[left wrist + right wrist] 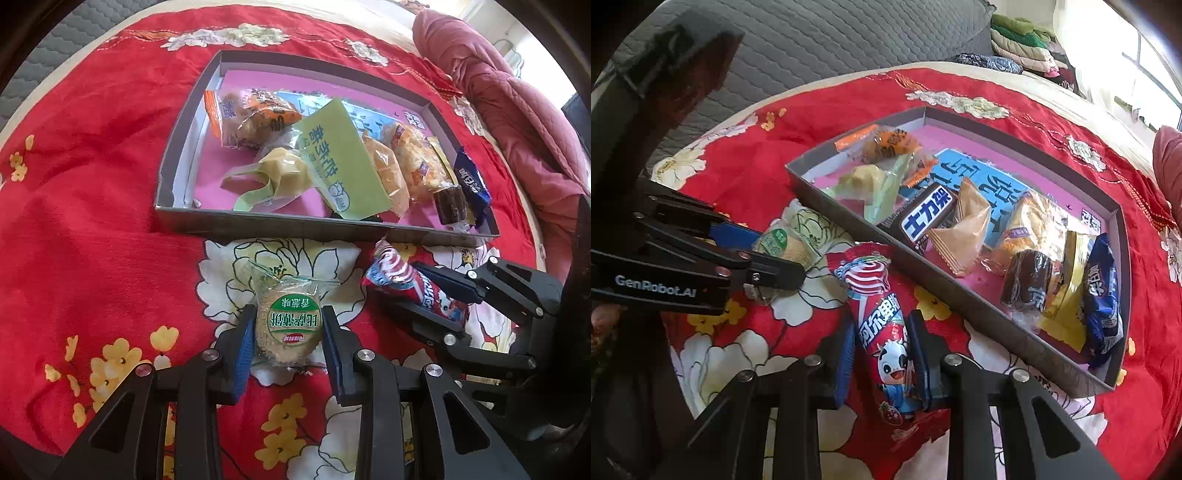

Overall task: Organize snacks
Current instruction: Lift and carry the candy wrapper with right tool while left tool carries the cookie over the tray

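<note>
The left claw (289,334) has its two blue pads pressed on both sides of a round biscuit pack (288,325) with a green label, so it is holding this pack, which lies on the red flowered cloth (92,184). The right claw (881,363) grips in the same way a long red candy pack (886,332) with a cartoon cow, its pads touching both sides of the pack; this pack also lies on the cloth. In the left wrist view the red candy pack is at 3 o'clock from the biscuit pack, near it but apart. At 12 o'clock from both claws is a shallow grey box (258,223) with a pink floor, its near wall just beside the tip of the red candy pack. Inside the box lie many snacks: an orange pack (251,114) at the far left, a pale green pack (343,158) in the middle, a yellow cake pack (384,173), a brown cake (1027,280) and a dark blue pack (1100,302) at the right end. A black chocolate bar (923,214) leans on the near wall.
</note>
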A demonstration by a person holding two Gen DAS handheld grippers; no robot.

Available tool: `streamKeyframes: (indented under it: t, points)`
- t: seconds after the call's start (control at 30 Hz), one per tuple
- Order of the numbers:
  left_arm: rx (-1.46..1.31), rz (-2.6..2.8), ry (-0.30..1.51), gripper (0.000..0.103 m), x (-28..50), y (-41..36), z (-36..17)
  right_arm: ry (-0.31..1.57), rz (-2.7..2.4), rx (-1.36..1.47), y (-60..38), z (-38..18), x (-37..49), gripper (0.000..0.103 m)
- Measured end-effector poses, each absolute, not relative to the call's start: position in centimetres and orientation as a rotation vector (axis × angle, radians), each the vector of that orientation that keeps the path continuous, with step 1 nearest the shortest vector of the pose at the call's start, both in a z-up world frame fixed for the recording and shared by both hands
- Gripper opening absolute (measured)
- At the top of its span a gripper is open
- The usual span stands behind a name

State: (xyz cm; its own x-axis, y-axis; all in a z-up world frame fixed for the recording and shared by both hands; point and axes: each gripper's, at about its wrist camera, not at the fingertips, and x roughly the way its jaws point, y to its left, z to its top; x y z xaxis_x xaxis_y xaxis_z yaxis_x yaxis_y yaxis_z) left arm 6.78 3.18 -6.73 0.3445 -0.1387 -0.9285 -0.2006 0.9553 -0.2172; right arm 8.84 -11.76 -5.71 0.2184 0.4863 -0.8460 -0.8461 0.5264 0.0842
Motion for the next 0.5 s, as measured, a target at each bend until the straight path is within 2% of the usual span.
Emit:
streamKeyframes:
  t: [0.5]
  points:
    - [-0.319,0.056,1.196,0.035,6.2,3.5,-5.3,1.018,0.988,-0.250,-13.6,-4.4,9.6,0.026]
